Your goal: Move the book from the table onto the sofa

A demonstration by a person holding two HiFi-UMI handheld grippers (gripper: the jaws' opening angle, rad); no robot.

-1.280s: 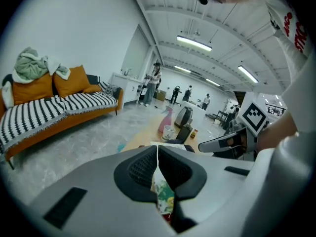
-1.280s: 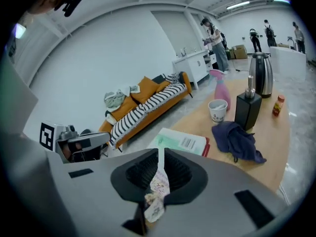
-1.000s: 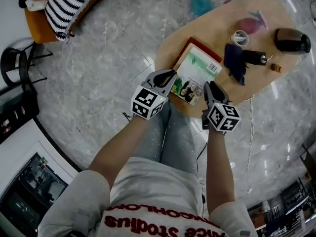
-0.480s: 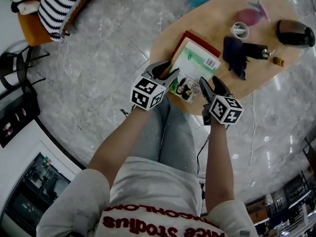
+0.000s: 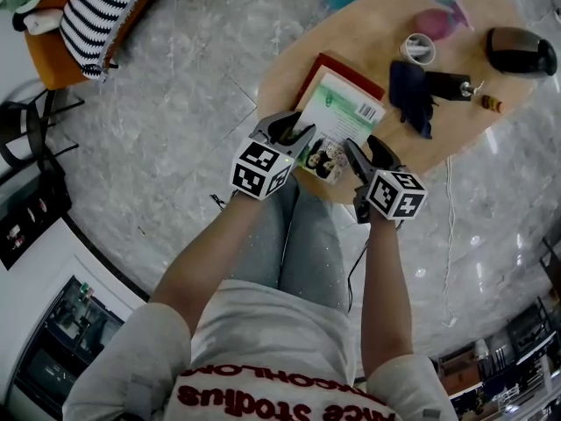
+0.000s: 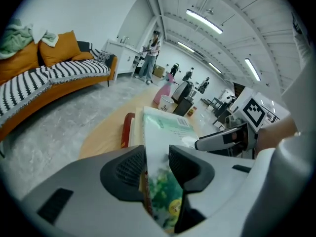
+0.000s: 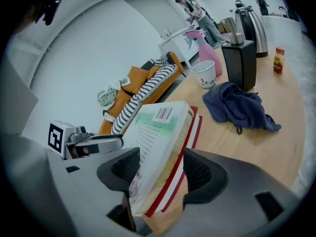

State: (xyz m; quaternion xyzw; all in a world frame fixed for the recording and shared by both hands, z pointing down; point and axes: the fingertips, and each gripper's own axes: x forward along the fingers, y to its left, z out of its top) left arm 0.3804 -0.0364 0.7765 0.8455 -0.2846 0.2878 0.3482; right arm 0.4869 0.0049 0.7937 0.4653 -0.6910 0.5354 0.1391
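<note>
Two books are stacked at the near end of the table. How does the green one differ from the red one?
The green book lies on top, its cover and barcode in full sight; the red book lies underneath, showing only its edges. The green book's page block looks yellowish and thicker; the red book's looks white and thinner. Both lie flat on the table, at its near end.

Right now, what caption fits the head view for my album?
Jaws just opened, the left gripper and right gripper straddle near corners of the book on the table.
</note>
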